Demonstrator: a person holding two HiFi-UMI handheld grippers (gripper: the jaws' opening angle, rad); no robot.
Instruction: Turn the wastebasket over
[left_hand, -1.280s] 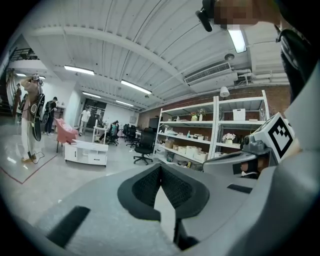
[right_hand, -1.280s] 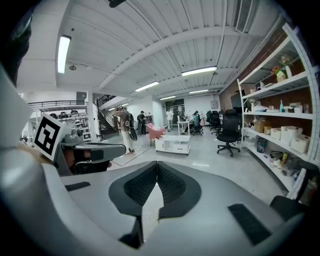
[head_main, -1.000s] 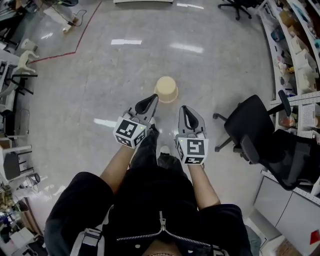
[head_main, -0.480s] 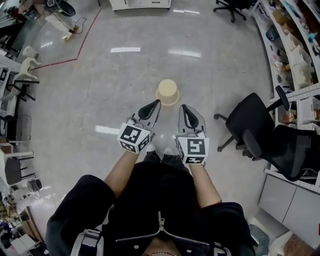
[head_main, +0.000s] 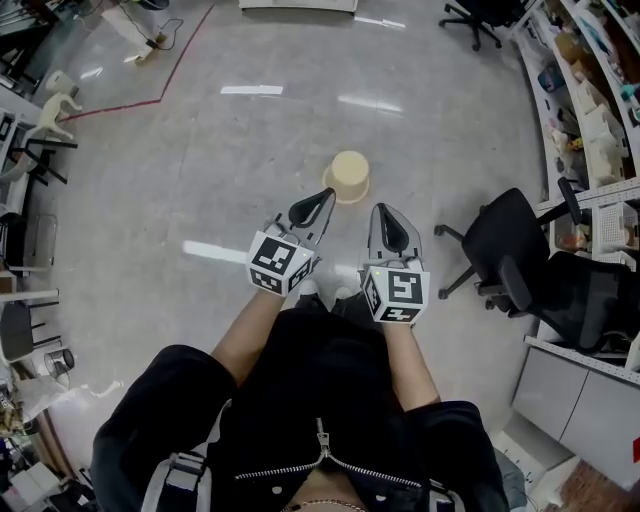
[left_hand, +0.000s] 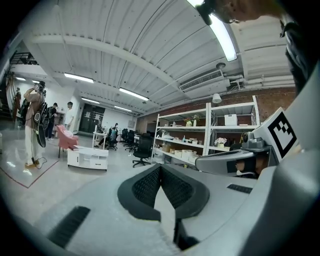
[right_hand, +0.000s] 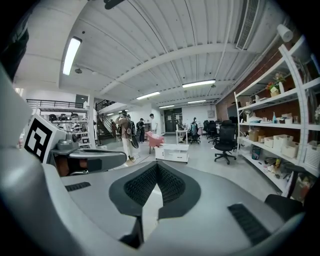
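Out on the open floor (head_main: 200, 180) the person (head_main: 320, 430) has stepped on, carrying both hands along. The wastebasket (head_main: 350, 175) stands just ahead, seemingly mouth-down: either already flipped or waiting to be righted. Left gripper (head_main: 327, 194) and right gripper (head_main: 381, 208) are both clenched on nothing.

My shoes (head_main: 305, 289) are mostly hidden behind the left tool (head_main: 325, 196), the right tool (head_main: 383, 210) and my legs, and the shelf (head_main: 590, 100) is cut off at the right edge, its goods too small to name.
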